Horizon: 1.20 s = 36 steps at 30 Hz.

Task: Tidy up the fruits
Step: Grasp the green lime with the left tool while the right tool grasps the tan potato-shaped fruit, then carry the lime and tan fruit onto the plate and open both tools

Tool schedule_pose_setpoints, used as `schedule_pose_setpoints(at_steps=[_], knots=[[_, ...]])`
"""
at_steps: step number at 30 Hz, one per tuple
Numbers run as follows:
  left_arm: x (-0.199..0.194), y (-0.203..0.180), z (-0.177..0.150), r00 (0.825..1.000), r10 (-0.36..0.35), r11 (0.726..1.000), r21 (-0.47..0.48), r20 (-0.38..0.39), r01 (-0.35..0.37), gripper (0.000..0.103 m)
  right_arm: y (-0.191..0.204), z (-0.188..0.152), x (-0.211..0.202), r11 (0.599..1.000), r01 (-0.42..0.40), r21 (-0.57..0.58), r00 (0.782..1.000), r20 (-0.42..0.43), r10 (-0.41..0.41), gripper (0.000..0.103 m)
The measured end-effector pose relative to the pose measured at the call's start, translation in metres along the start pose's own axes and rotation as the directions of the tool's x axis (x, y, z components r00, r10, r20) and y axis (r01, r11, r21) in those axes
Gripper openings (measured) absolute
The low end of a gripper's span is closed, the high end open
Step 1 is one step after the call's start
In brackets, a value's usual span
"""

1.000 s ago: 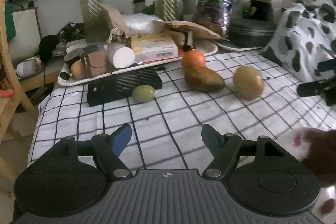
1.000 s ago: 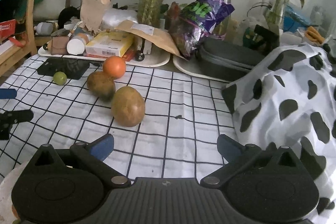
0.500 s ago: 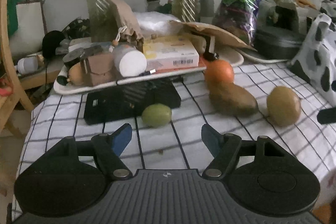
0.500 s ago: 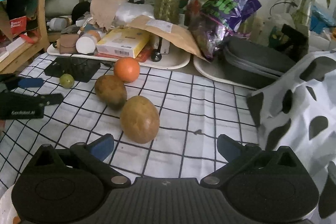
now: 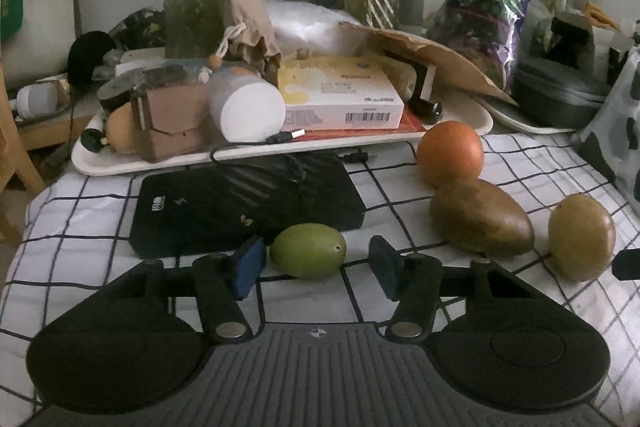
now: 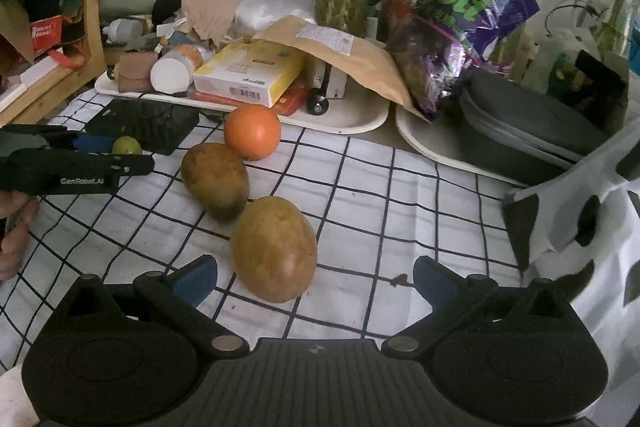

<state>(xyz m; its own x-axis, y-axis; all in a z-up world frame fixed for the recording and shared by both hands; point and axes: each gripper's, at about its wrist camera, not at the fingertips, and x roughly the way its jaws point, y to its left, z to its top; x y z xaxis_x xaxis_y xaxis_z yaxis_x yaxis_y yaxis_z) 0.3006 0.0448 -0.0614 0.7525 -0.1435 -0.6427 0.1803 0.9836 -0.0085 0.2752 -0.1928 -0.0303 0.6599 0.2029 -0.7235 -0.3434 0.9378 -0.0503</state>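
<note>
The small green fruit [image 5: 307, 250] lies on the checked cloth [image 5: 400, 187] between the left gripper [image 5: 316, 263]'s closing jaws, untouched; it looks light, smooth, firm and roll-prone: grip its middle. Right gripper [image 6: 315, 277] gapes empty.

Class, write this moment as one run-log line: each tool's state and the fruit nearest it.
left tool: closing around small green fruit, pads not yet pressing | right tool: open, nearest yellow-brown mango | orange: untouched on checked cloth

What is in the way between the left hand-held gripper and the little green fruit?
Nothing visible. The little green fruit already lies between the fingers of the left hand-held gripper, whose jaws are closing on it. The black device sits just behind the fruit, not in front.
</note>
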Motion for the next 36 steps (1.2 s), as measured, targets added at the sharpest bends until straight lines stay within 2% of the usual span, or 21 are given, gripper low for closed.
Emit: schedule_pose_setpoints(at_steps=[2,3,8,11,19,20,24,36], knots=[[0.0,-0.002,0.0,1.0,0.007,1.0,0.007,-0.003,-0.007,0.046,0.002,0.001,0.004,1.0,-0.005,-0.012,1.0,-0.002,0.005,0.103],[-0.001,-0.001,0.0,1.0,0.01,1.0,0.004,-0.003,-0.01,0.038,0.001,0.002,0.006,1.0,-0.009,-0.017,1.0,-0.003,0.009,0.103],[-0.005,0.004,0.005,1.0,-0.026,0.999,-0.026,-0.004,0.026,0.038,-0.001,0.006,0.009,0.999,-0.038,-0.021,0.999,0.007,0.038,0.102],[-0.009,0.0,0.007,0.999,-0.035,0.999,-0.012,0.013,0.035,0.038,-0.002,0.007,0.014,0.998,-0.066,-0.02,0.998,0.0,0.066,0.092],[-0.012,-0.003,0.008,0.998,-0.052,0.999,-0.001,0.019,0.052,0.038,0.004,0.006,0.031,0.993,-0.111,-0.051,0.993,-0.033,0.109,0.083],[-0.012,-0.003,0.008,0.998,-0.054,0.999,0.002,0.02,0.054,0.038,0.006,0.006,0.032,0.993,-0.106,-0.058,0.994,-0.035,0.104,0.081],[-0.014,-0.006,0.008,0.997,-0.079,0.997,0.027,0.018,0.078,0.038,0.015,0.004,0.035,0.989,-0.104,-0.106,0.994,-0.047,0.1,0.057],[-0.04,-0.023,-0.001,0.99,-0.142,0.985,0.096,0.017,0.14,0.038,0.011,0.006,-0.001,0.994,-0.088,-0.063,0.996,0.023,0.09,0.056]])
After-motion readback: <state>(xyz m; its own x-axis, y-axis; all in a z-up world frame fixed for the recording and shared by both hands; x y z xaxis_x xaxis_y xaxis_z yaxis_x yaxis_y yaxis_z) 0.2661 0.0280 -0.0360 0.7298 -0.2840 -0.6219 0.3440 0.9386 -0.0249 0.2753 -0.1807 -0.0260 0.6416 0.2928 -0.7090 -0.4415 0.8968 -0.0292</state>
